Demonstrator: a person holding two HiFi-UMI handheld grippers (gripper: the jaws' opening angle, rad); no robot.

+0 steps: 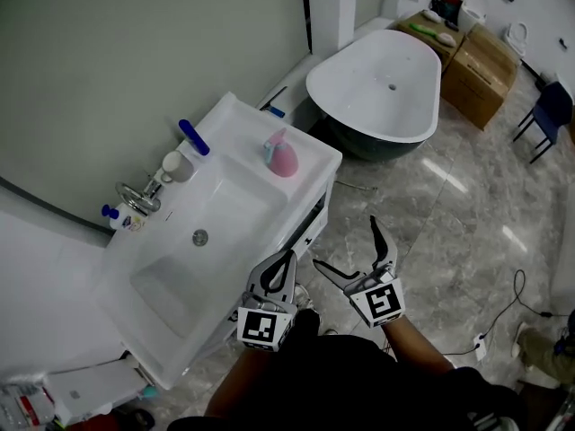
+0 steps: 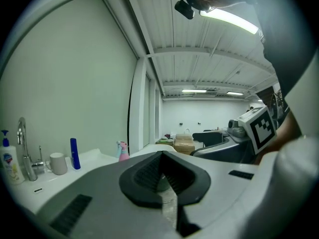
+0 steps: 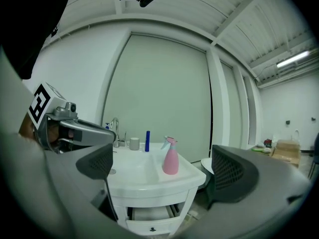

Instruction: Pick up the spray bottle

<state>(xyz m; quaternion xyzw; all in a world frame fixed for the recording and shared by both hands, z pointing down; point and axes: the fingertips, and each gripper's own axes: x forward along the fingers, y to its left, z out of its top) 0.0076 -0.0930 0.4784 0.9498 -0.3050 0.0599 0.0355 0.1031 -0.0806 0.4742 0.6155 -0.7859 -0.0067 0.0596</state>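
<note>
The pink spray bottle (image 1: pixel 281 156) with a teal trigger stands upright on the far right corner of the white washbasin (image 1: pixel 235 206). Both grippers hang in front of the basin's near edge, well short of the bottle. My left gripper (image 1: pixel 287 259) is shut with nothing in it, and from it the bottle (image 2: pixel 122 150) shows small and far off to the left. My right gripper (image 1: pixel 346 243) is open and empty. In the right gripper view the bottle (image 3: pixel 170 157) stands between the spread pads (image 3: pixel 95 162), still at a distance.
A faucet (image 1: pixel 135 196), grey cup (image 1: pixel 177 165), blue tube (image 1: pixel 193 136) and soap bottle (image 1: pixel 115 215) line the basin's wall side. A white bathtub (image 1: pixel 377 83) lies beyond, with cardboard boxes (image 1: pixel 481 61) and a blue chair (image 1: pixel 548 106). A cable (image 1: pixel 517 294) trails on the floor.
</note>
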